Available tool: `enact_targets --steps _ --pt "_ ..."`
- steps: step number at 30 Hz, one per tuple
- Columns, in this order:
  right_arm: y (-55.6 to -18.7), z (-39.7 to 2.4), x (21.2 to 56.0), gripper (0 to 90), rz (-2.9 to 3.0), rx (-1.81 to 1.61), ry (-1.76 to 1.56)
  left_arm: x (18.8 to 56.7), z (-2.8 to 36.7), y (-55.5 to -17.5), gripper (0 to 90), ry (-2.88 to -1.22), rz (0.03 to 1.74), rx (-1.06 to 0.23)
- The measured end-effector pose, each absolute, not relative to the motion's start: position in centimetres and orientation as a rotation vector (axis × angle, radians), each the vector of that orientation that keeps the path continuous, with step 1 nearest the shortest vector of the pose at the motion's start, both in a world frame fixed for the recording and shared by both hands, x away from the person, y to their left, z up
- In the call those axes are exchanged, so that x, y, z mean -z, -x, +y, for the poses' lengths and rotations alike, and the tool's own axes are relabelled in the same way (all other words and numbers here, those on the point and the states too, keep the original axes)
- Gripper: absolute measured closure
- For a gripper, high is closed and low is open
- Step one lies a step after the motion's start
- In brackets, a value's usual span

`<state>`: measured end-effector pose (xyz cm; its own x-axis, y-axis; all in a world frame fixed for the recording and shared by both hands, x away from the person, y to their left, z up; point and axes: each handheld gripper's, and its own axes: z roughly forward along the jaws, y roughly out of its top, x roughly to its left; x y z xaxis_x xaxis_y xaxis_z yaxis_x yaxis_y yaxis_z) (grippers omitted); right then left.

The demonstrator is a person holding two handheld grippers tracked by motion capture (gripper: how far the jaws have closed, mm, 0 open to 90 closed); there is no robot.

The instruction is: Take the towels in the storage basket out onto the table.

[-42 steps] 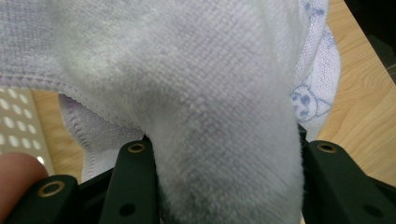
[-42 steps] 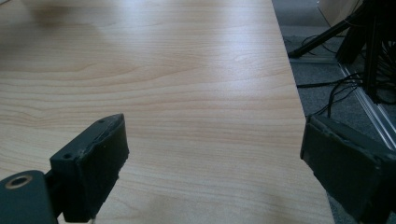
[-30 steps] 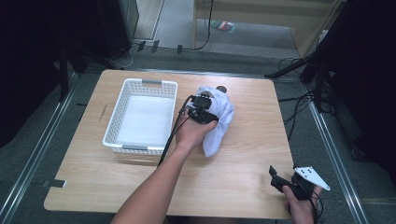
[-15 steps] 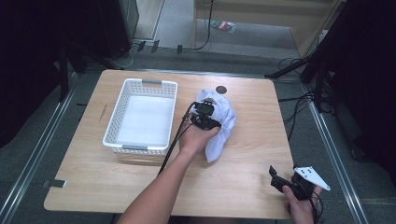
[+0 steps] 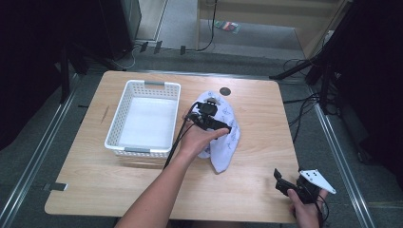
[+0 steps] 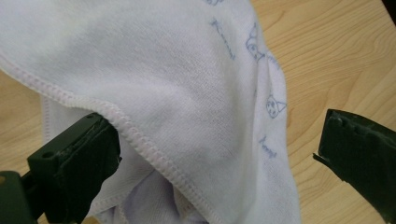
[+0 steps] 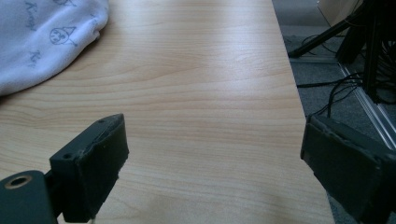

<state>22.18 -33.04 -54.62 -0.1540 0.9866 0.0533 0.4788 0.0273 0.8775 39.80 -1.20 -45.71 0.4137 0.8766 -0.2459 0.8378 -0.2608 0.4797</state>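
Observation:
A white cloth (image 5: 224, 148) with small blue drawings lies crumpled on the wooden table (image 5: 142, 190), just right of the basket. My left gripper (image 5: 222, 127) hovers over the cloth's middle, its jaws having just been opening. In the left gripper view the left gripper (image 6: 215, 140) is open, with the cloth (image 6: 177, 79) between the jaws and a hemmed edge draped on the left jaw. My right gripper (image 5: 281, 183) rests near the table's front right corner. The right gripper (image 7: 212, 149) stands open over bare wood, with the cloth (image 7: 42, 42) far off at upper left.
A white perforated basket (image 5: 145, 84) sits on the table's left half with nothing in it. A dark round spot (image 5: 225, 90) marks the table behind the cloth. The table's right edge (image 7: 285, 70) drops to a floor with cables and stand legs.
The left gripper's jaws have gone from shut on the cloth to wide apart, letting the cloth go. The left hand shifted slightly toward me. The right gripper has not moved.

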Motion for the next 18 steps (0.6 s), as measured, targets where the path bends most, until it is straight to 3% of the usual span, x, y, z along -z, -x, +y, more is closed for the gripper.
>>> enact_targets --steps 18 --pt "-22.2 -33.0 54.6 7.5 1.692 -1.058 -1.506 42.1 5.3 -40.4 0.0 -2.069 1.531 -0.219"
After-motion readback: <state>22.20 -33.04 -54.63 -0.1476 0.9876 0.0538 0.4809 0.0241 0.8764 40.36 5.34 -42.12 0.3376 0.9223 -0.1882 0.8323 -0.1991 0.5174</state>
